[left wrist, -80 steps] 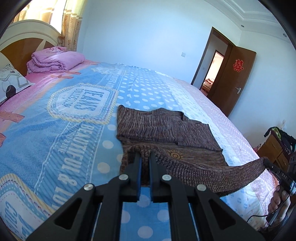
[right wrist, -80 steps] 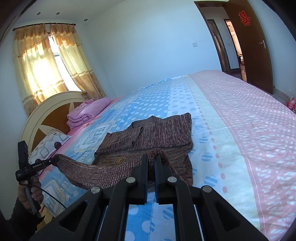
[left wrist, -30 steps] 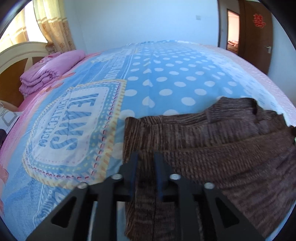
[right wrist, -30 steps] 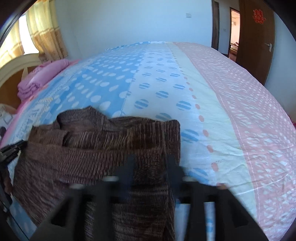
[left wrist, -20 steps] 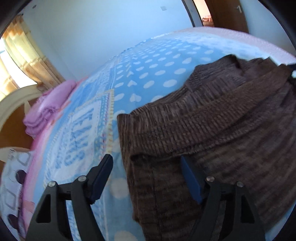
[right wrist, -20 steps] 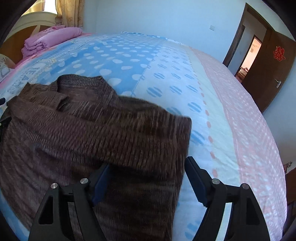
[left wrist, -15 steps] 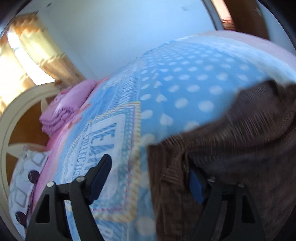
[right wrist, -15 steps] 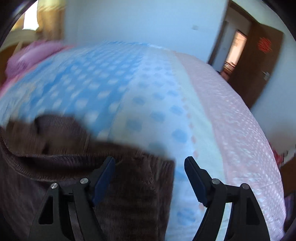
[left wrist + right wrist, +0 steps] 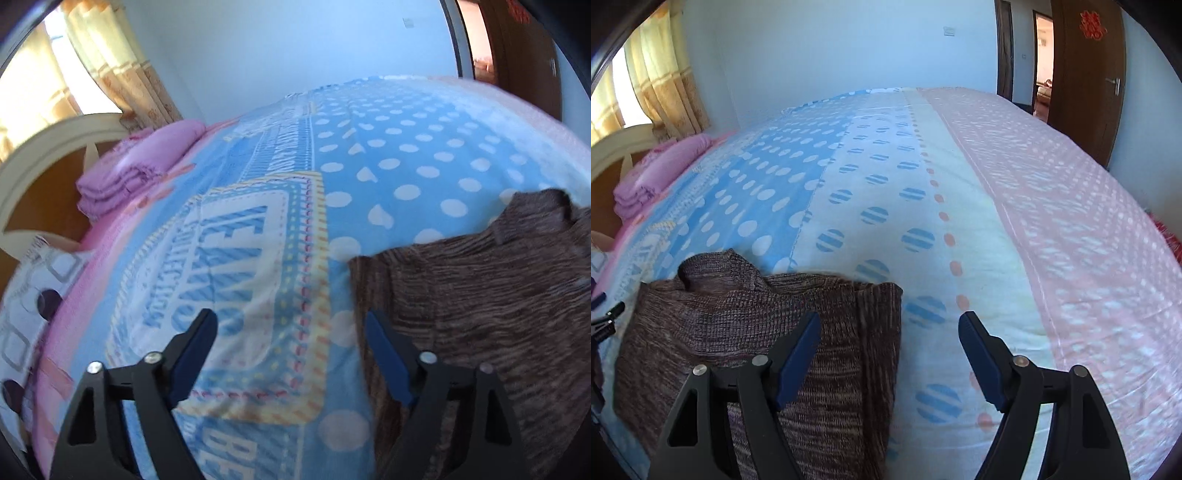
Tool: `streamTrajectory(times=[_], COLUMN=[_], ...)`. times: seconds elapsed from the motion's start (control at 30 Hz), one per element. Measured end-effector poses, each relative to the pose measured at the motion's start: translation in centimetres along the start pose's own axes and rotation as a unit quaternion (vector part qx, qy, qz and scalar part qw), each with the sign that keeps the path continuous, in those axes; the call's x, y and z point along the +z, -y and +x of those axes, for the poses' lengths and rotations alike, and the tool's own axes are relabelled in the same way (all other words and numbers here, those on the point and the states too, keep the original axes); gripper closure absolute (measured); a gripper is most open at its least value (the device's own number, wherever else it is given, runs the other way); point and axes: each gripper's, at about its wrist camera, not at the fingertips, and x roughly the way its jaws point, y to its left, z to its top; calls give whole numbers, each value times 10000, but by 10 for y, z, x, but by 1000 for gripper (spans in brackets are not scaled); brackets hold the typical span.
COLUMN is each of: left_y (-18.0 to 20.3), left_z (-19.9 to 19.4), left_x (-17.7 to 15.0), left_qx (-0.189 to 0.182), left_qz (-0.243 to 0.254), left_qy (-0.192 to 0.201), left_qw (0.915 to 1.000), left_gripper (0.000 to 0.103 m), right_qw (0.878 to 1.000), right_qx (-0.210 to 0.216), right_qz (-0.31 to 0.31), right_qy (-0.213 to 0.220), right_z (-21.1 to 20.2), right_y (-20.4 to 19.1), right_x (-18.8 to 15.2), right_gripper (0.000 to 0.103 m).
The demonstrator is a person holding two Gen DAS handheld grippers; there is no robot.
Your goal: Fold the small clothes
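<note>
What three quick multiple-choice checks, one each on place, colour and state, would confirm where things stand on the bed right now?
1. Where does the brown sweater lie on the bed?
A. on the blue dotted part, at the near edge
B. on the pink strip
C. against the headboard

2. What colour is the folded blanket by the headboard?
A. green
B. purple-pink
C. white

3. How do the left gripper and right gripper stand?
A. both clamped on cloth
B. one open, one shut
C. both open, holding nothing

Answers: 1 A, blue dots surround it; 2 B, clear in both views; 3 C, both jaws are spread and empty.
</note>
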Motion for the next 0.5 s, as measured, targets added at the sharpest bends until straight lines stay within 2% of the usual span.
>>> streamTrajectory(times=[0.03, 0.07, 0.1, 0.23, 0.33, 0.4, 0.43, 0.47, 0.5], left_y=[-1, 3, 7, 31, 45, 49, 50, 48, 44], left_z=[-3, -6, -7, -1, 11, 21, 26, 27, 27], left_x=[-2, -3, -4, 0, 2, 0, -2, -5, -7], left_qx=[-211, -337, -474, -649, -643, -410, -266, -212, -165], left_qz=[-105, -115, -129, -21, 85, 90, 79, 41, -122], left_qy=[13, 6, -2, -55, -132, -223, -256, -277, -235], left_qw=[9997, 9994, 9988, 9979, 9978, 9989, 9993, 9994, 9995], left_gripper=[32, 37, 38, 44, 44, 44, 40, 32, 29], right_qw=[10000, 9999, 9999, 9978, 9940, 9911, 9890, 9870, 9848], right_qx=[25, 36, 75, 462, 651, 883, 1005, 1069, 1119], right_qz=[-38, -105, -152, -465, -874, -990, -1076, -1192, -1322], right_qy=[-5, -13, -24, -28, -18, -81, -113, -138, -167], right_z=[0, 0, 1, 1, 1, 1, 2, 3, 5], right_y=[-1, -4, -7, -27, -51, -69, -81, -92, -104], right_x=[-1, -1, -1, -4, -9, -9, -9, -9, -10], right_gripper=[48, 52, 57, 57, 57, 57, 57, 57, 57])
